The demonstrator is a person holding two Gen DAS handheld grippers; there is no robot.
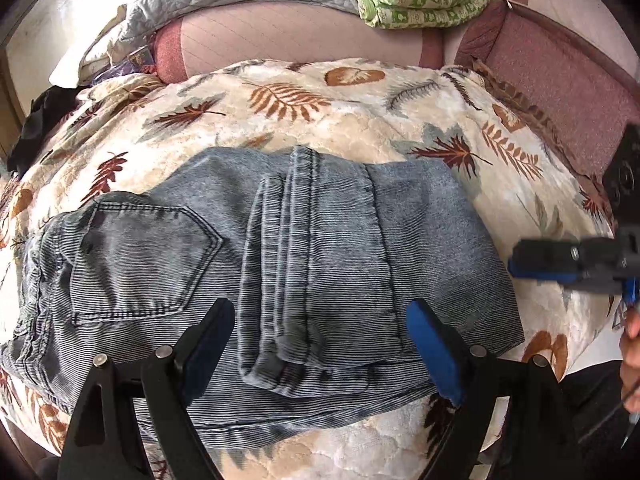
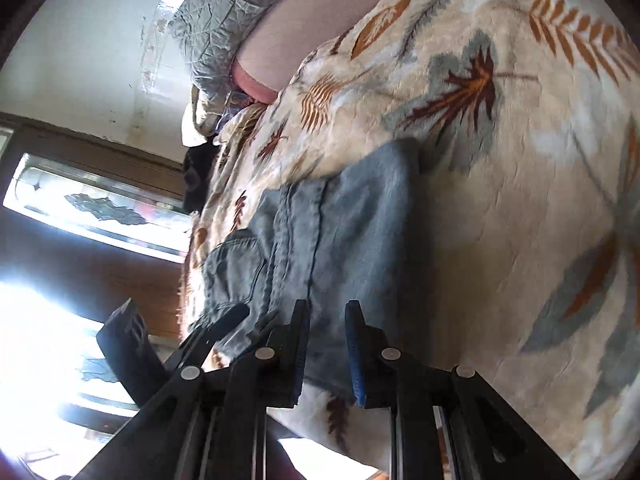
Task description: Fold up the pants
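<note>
Four fingers (image 1: 434, 354), one folded pants (image 1: 248, 264)

Your left tongs (image 1: 320, 344) are black, angular plastic arms with a round silver rivet at each pivot and a blue pad lining the inner face of each finger (image 1: 434, 352). Your right tongs (image 2: 327, 354) are built alike: black linkage arms, silver rivets, blue-edged pads. Your right hand (image 1: 631, 360) shows at the frame's edge, above dark clothing.
</note>
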